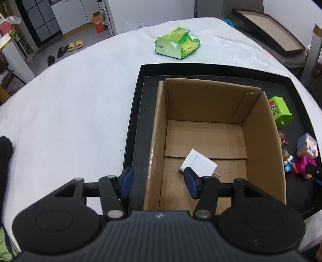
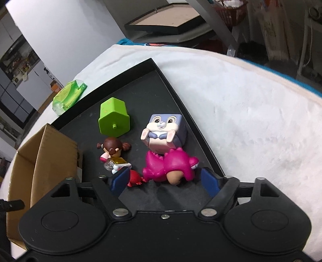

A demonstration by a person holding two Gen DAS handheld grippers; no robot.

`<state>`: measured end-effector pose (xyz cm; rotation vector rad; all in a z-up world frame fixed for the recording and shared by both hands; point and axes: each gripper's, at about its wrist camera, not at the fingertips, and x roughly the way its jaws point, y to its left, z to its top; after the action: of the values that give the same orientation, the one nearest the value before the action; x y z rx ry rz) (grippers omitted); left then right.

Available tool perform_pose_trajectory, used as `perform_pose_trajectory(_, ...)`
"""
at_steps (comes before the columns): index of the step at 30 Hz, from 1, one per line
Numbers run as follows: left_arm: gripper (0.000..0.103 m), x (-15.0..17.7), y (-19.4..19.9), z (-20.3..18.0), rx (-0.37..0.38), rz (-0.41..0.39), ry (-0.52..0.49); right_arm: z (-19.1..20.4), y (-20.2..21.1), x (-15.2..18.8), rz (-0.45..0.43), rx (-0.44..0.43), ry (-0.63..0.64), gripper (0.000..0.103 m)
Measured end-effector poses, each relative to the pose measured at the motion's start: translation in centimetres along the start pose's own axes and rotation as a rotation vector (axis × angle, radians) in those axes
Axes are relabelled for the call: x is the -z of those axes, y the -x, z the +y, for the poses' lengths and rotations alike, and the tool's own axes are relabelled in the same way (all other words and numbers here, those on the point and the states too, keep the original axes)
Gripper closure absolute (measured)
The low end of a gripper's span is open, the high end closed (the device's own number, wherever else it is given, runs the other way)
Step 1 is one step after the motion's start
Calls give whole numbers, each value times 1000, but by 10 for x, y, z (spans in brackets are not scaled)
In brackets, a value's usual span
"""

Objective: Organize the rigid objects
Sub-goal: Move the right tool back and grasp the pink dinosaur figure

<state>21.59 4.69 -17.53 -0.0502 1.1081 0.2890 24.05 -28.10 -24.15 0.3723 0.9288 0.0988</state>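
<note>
Pink figurine [image 2: 169, 167] lies just ahead of the spread, empty right gripper [image 2: 165, 181] on the tray [image 2: 181, 96].

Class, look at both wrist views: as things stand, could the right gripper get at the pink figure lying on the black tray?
Probably yes. The right gripper is open just above the pink figure, nothing lying between. The rabbit cube touches its far side, which may crowd the grip.

White walls, a grey floor [image 1: 78, 32], slippers [image 1: 75, 46] and dark cabinets [image 1: 38, 18].
</note>
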Motion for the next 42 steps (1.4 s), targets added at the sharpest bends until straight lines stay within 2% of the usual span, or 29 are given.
perform_pose_trajectory(8,49,-2,3,-17,-30,-3,-42,2,-19,1,12,6,32,25)
perform_pose_trajectory(11,49,-2,1,-23,-48,2,-66,1,-19,1,1,-7,47,36)
perform_pose_trajectory(18,49,-5,-1,-26,-63,9,-60,-2,-16,2,7,-44,47,38)
perform_pose_trajectory(29,49,-7,-1,-12,-38,17,17,10,7,-7,-8,-89,67,38)
perform_pose_trajectory(42,53,-2,3,4,21,-6,58,59,40,-19,-50,-99,193,38)
